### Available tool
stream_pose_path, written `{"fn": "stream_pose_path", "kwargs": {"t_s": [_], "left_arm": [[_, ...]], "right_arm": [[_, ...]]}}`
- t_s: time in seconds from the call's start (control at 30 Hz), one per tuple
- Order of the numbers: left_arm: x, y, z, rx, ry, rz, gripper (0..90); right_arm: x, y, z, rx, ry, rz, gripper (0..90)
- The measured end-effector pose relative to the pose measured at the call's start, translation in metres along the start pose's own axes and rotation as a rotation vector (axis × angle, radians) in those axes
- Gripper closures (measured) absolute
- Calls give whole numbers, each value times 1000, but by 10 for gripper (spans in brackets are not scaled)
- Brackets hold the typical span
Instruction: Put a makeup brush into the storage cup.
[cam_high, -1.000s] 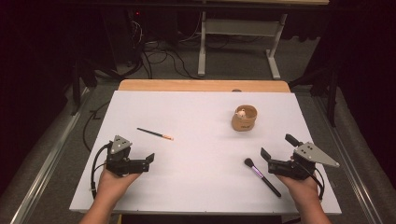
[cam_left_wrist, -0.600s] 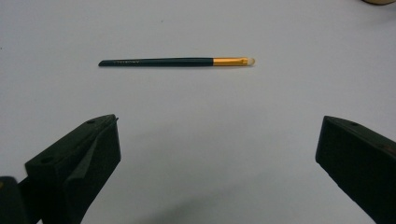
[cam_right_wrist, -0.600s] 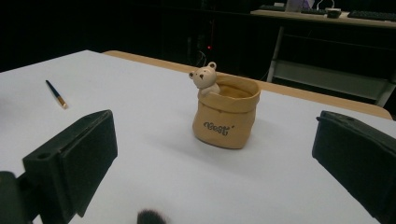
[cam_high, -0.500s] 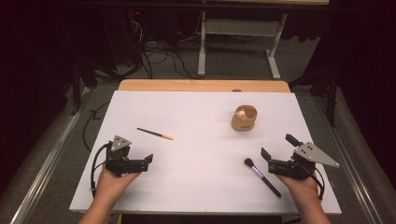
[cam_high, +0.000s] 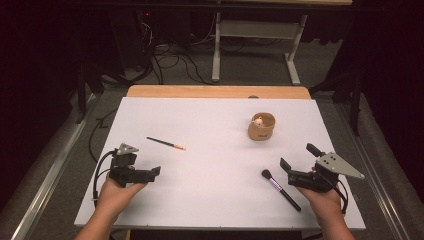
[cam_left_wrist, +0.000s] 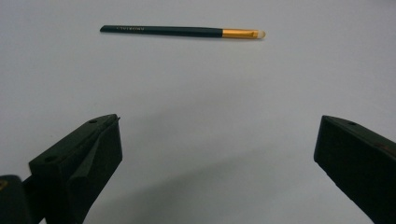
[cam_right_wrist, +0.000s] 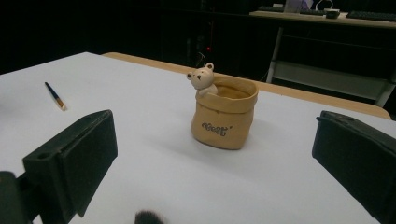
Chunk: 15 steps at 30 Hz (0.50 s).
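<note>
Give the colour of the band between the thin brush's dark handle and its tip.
Gold, on the thin dark-handled brush; clearest in the left gripper view.

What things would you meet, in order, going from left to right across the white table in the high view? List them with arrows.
left gripper → thin dark brush with the gold band → bear pot → black powder brush → right gripper

lab | white table (cam_high: 210, 200) | floor cables (cam_high: 170, 60) | dark surround | metal desk frame (cam_high: 260, 45)
</note>
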<state>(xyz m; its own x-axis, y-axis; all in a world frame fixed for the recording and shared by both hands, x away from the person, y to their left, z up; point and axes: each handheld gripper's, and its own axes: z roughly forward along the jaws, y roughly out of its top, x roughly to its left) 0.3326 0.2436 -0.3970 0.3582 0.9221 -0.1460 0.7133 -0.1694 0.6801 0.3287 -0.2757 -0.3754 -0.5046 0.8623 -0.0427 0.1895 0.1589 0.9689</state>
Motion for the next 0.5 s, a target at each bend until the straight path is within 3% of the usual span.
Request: {"fn": "stream_pose_path", "kwargs": {"t_s": [0.2,0.5], "left_arm": [[2,0,2,52,-38,-1,21],[6,7,1,135,-34,32,22]], "right_arm": [[2,1,0,-6,3,-3,16],[2,0,0,-2,5,-4,18]]}}
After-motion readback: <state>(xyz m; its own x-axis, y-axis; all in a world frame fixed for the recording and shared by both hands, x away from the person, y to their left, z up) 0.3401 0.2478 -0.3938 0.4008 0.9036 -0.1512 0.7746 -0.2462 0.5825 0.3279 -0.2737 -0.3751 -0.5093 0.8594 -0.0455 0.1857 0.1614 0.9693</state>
